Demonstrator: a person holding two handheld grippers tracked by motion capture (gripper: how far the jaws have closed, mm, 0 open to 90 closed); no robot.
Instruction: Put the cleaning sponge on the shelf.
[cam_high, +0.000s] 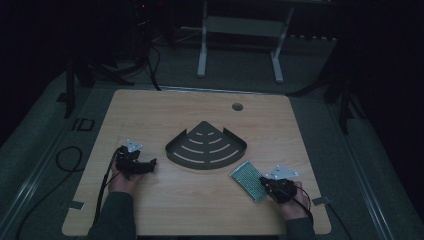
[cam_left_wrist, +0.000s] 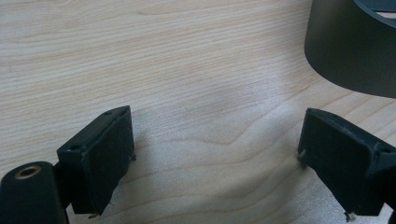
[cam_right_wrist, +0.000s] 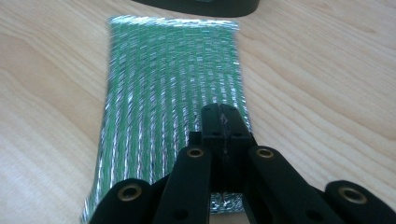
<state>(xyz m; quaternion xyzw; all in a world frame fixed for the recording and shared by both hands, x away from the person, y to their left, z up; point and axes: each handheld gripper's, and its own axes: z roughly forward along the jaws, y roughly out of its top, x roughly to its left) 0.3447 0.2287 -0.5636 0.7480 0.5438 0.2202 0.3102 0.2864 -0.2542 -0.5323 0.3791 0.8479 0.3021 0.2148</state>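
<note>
So the landmark here is the dark fan-shaped corner shelf (cam_high: 206, 146) sitting flat in the middle of the wooden table (cam_high: 150, 107), curved wall toward the person. Everything else is placed off that.

The green sponge with the silvery mesh (cam_high: 248, 180) lies flat on the table just off the shelf's near right corner, close to the curved wall but not touching it as far as I can tell. In the right gripper view the shelf's dark wall sits right past the sponge's far end.

The right gripper (cam_high: 272, 186) is on the near end of that sponge, on the side away from the shelf. Its jaws are pressed together over the sponge's near part; whether they actually pinch any of the mesh I can't tell.

The left gripper (cam_high: 150, 164) is off the shelf's near left corner, jaws spread wide with nothing but bare wood between them. The shelf's wall shows just beyond its right jaw.
</note>
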